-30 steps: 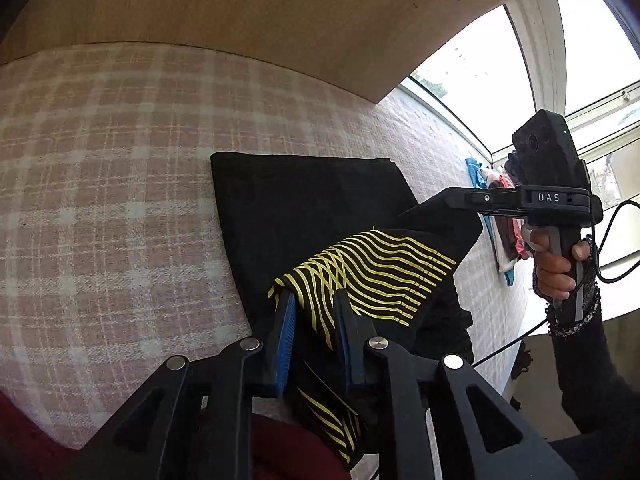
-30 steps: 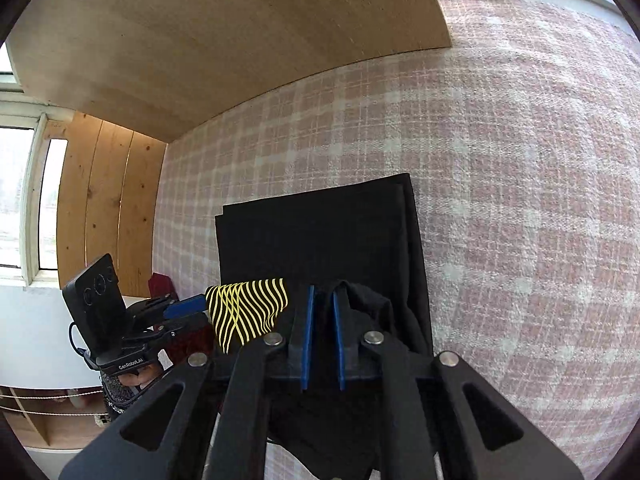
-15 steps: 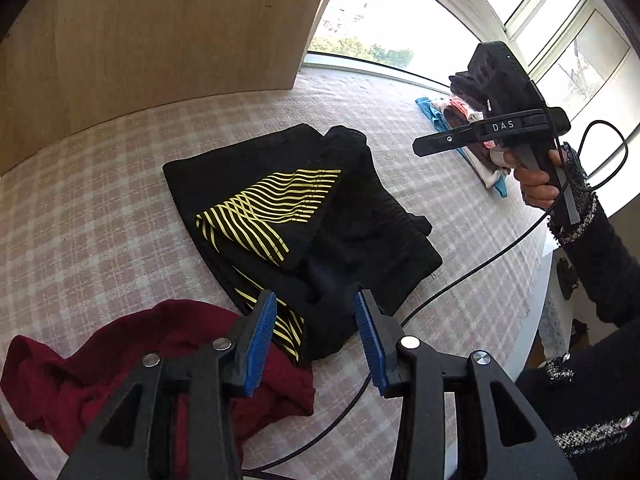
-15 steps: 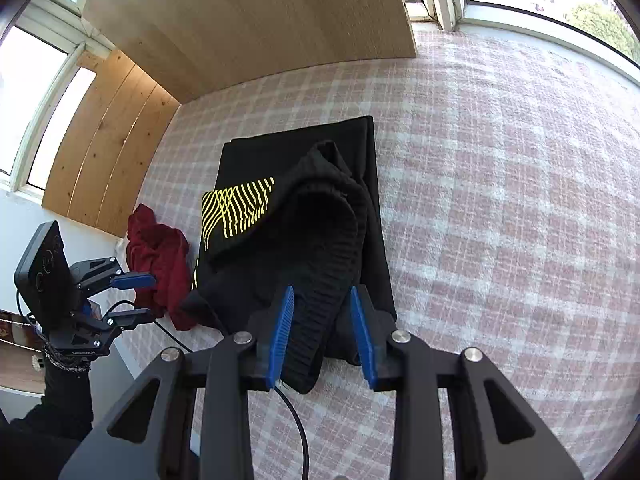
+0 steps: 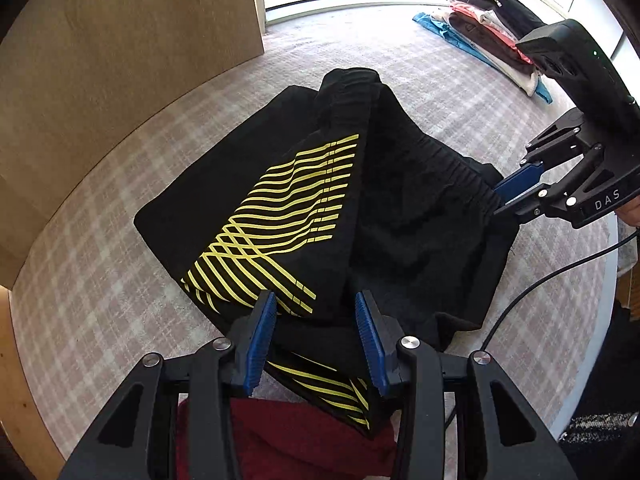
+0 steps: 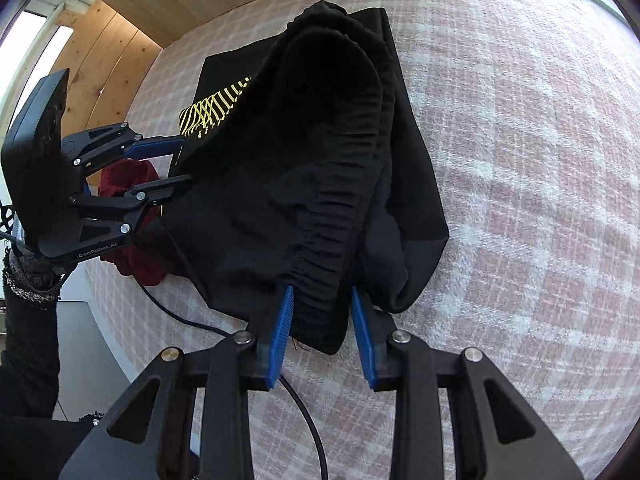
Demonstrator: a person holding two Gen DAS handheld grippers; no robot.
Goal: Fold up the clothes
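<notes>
Both hand-held grippers, left and right, stand released over black yellow-striped shorts on the pink checked worktop, apparently between folds, needing fresh edge grips next.

Two grippers, one black garment, one red garment, one pile of folded clothes.

Both claws are the same build: matte black linkage arms with shiny silver screws at the pivots and ribbed blue pads on the fingers. The right claw has "DAS" in white on its body, the left claw says "GenRobot.AI". Black cables trail off them. Black sleeve with a sparkly knit cuff.
</notes>
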